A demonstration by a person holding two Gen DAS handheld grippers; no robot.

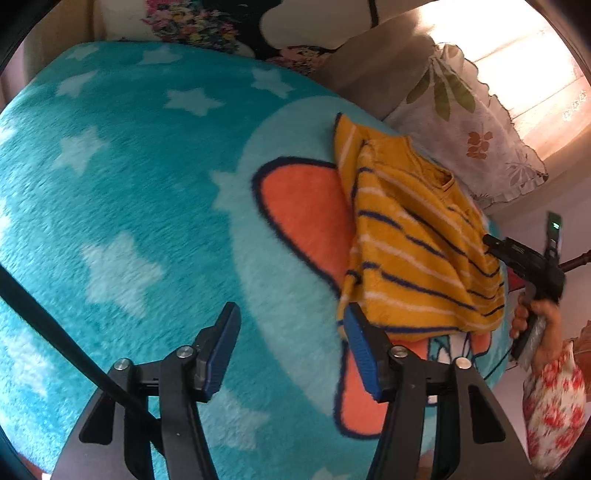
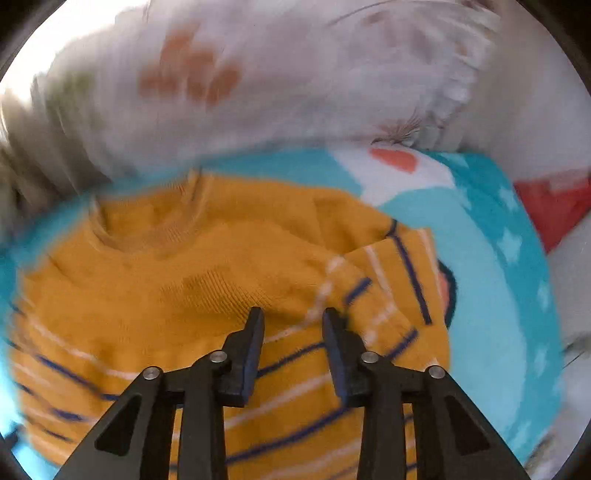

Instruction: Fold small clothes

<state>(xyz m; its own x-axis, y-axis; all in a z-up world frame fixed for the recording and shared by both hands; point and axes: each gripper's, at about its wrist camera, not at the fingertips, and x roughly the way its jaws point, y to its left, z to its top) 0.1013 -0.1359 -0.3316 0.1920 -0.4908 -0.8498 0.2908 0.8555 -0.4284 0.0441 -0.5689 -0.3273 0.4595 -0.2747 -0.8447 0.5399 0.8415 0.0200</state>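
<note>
yellow striped sweater (image 1: 417,243) lies rumpled at right of the frame on the turquoise star blanket (image 1: 129,192), both the left gripper (image 1: 291,350) and right gripper (image 2: 293,350) parted wide, gripping nothing.

A fluffy turquoise blanket (image 1: 129,206) with pale stars and an orange, navy-outlined cartoon shape spreads beneath and ahead of the jaws. Beyond it, up and to the right of the jaws, lies a white frilled pillow (image 1: 476,122) printed with leaves and orange flowers. A floral cushion (image 1: 192,22) sits farthest ahead.
</note>
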